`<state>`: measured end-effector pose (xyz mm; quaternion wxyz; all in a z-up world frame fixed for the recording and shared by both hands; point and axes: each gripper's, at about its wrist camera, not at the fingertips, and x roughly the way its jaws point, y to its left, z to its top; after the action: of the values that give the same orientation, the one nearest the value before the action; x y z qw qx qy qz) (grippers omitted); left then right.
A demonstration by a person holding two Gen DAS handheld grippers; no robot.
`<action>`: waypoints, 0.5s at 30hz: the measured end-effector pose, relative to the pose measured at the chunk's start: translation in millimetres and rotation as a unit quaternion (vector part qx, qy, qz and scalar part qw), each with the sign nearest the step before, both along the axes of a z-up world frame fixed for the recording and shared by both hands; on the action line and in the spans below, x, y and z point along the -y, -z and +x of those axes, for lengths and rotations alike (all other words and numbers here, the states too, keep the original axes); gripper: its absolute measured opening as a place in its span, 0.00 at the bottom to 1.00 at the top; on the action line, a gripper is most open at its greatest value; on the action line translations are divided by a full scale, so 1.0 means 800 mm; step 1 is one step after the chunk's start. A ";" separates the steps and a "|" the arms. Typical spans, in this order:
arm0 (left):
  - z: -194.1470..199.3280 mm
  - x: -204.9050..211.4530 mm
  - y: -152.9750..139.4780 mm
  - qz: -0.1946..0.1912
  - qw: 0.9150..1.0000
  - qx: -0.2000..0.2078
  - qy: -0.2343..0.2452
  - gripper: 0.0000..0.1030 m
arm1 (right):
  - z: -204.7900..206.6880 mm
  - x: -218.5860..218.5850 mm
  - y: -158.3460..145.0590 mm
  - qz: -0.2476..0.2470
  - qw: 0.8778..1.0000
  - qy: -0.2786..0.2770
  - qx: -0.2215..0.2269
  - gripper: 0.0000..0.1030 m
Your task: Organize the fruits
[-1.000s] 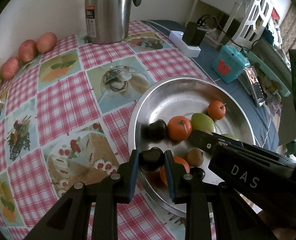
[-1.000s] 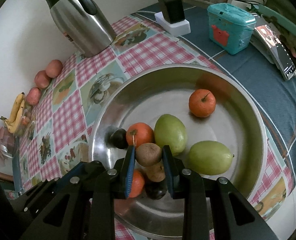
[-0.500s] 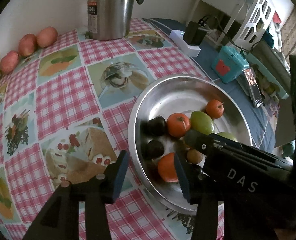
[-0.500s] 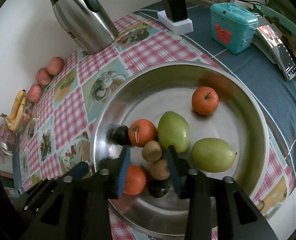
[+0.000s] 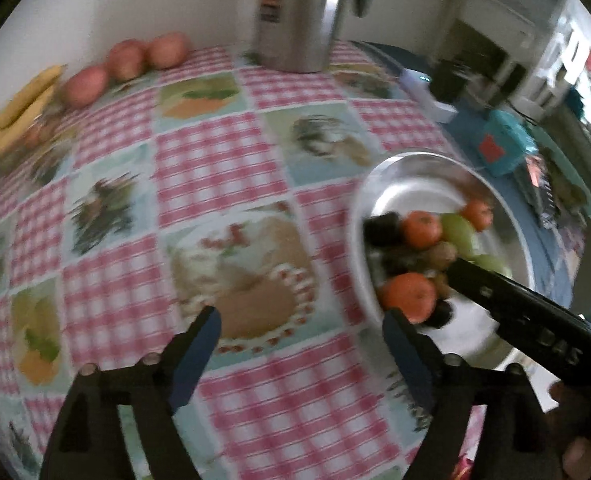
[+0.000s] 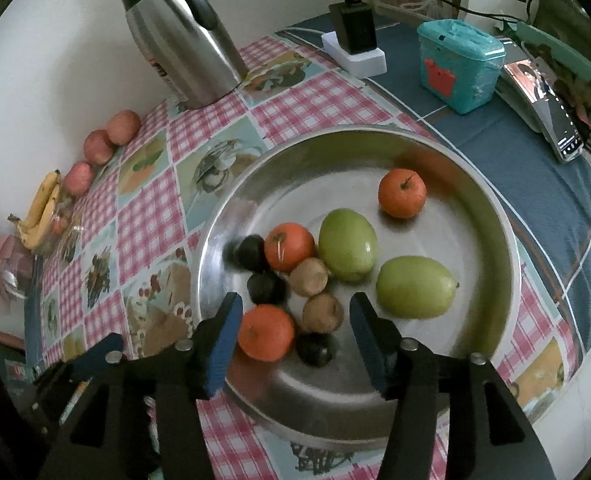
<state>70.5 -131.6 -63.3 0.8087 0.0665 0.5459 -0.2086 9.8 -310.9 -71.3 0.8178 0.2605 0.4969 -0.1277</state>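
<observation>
Both claws stand released with nothing between their blue pads, and each has just been opening. Seen from the right wrist, the right claw (image 6: 295, 316) hovers at the lower centre of the frame over the near part of a round metal basin (image 6: 491, 216); a lower orange (image 6: 266, 333), a brown kiwi (image 6: 322, 312) and a dark plum (image 6: 314, 349) lie in the basin in the gap between its spread pads, untouched. Further up in the basin sit a second kiwi (image 6: 308, 277), two more dark plums (image 6: 266, 287), an orange (image 6: 289, 246), two green mangoes (image 6: 348, 244) side by side, and a lone orange (image 6: 402, 193) toward the upper right.

Seen from the left wrist, a blurred view, the left claw (image 5: 301, 330) is spread wide at the lower centre of the frame over the checked tabletop (image 5: 211, 164), just left of the basin (image 5: 379, 176), which fills the right side.

Along the wall at the upper left of the right-wrist view lie three red apples (image 6: 122, 127) in a row and bananas (image 6: 41, 210). A steel kettle (image 6: 179, 44) stands at the top, a teal box (image 6: 461, 66) and a phone (image 6: 561, 120) at the upper right
</observation>
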 end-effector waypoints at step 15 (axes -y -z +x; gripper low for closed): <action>-0.033 -0.085 -0.036 0.086 0.986 0.088 -0.114 1.00 | -0.026 -0.041 -0.014 -0.016 0.998 -0.062 0.000 0.71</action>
<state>44.3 -63.8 -34.2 0.8634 0.0905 0.4926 -0.0606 -10.9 -278.4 -60.2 0.8285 0.2158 0.5098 -0.0848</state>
